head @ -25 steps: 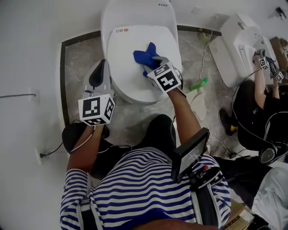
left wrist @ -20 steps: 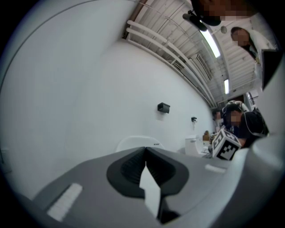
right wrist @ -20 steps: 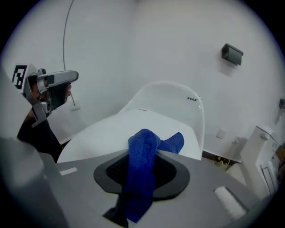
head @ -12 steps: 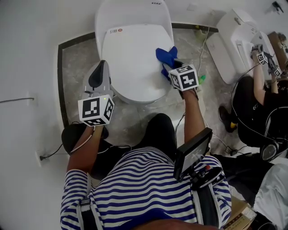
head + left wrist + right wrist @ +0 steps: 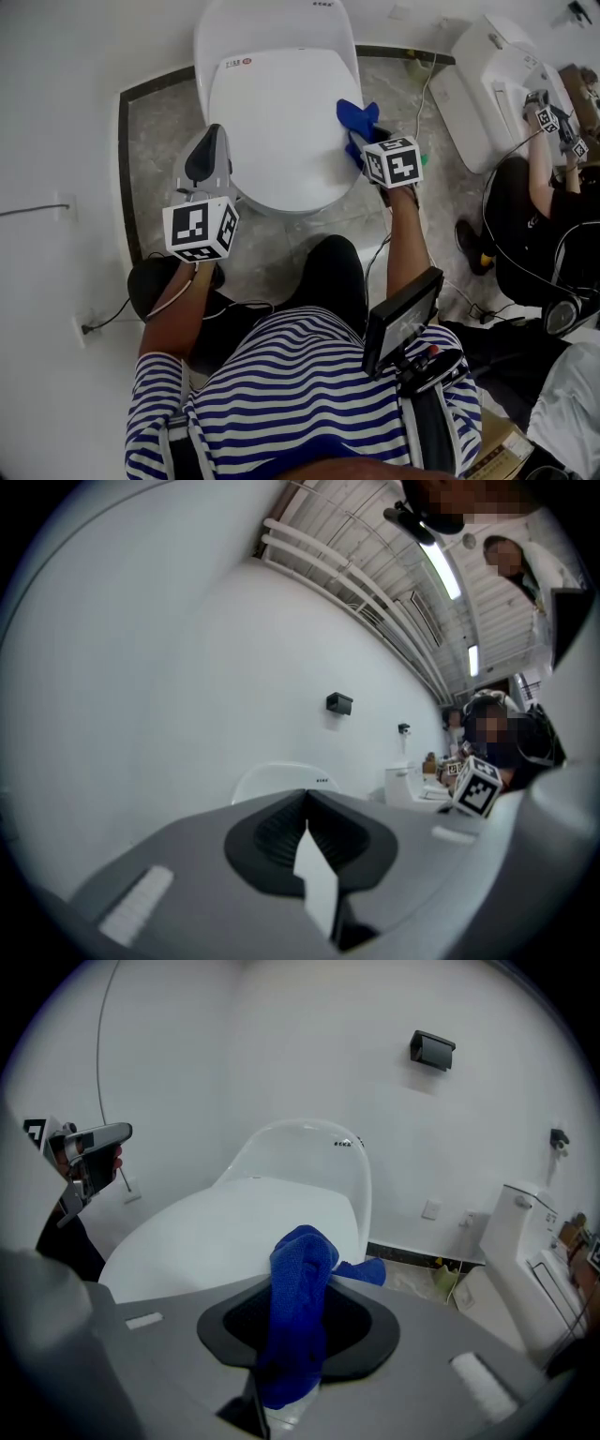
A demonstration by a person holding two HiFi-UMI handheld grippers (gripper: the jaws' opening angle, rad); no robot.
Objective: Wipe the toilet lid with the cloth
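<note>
A white wall [image 5: 56, 112] with a socket [image 5: 64, 202] fills the left. Beside it lies a grey marbled floor [image 5: 155, 131] edged by a dark band. The left hand-held gripper [image 5: 214, 133] hangs just beside the lid's left edge, its jaws pressed together with nothing between them. The white lid [image 5: 277, 122] is down and bare across its middle. The blue cloth [image 5: 356, 117] sits at the lid's right edge, pinched in the jaws of the right hand-held gripper [image 5: 366, 145]. Further right stands a second toilet [image 5: 487, 94], and a person [image 5: 548, 206] crouches beside it.
</note>
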